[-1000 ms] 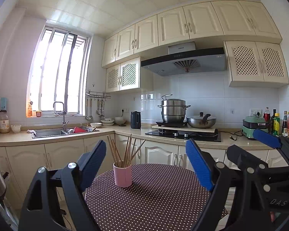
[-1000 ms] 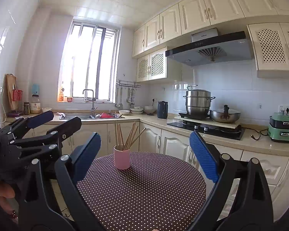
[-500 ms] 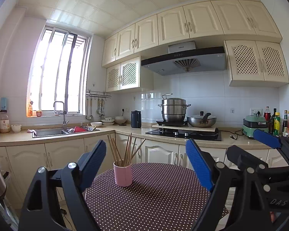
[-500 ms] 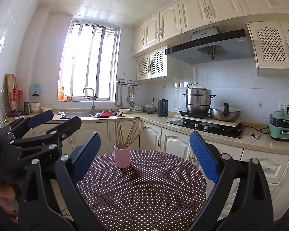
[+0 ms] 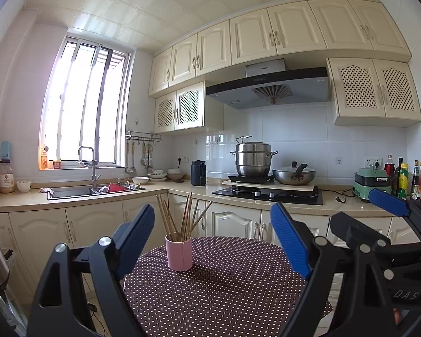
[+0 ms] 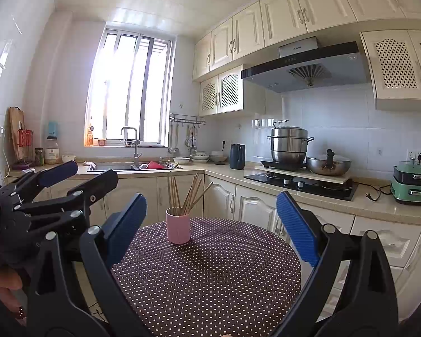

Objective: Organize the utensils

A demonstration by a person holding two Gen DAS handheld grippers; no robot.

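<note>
A pink cup (image 5: 179, 252) stands upright on the polka-dot desk (image 5: 224, 289) — thin wooden chopsticks (image 5: 182, 216) fan from it. The left tool (image 5: 212, 240) and right tool (image 6: 212, 226) hover short of it, both spread apart, empty.

The pink cup (image 5: 179, 252) hides the lower ends of the chopsticks (image 5: 182, 219).

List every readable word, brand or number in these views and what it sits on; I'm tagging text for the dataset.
"DAS": white letters on the right hand-held gripper body, cut off at the picture edge.
Range hood badge: a brand word, too blurred to read.
Bottles by the green cooker: labels too small.
Jar left of the sink: label unreadable.
</note>
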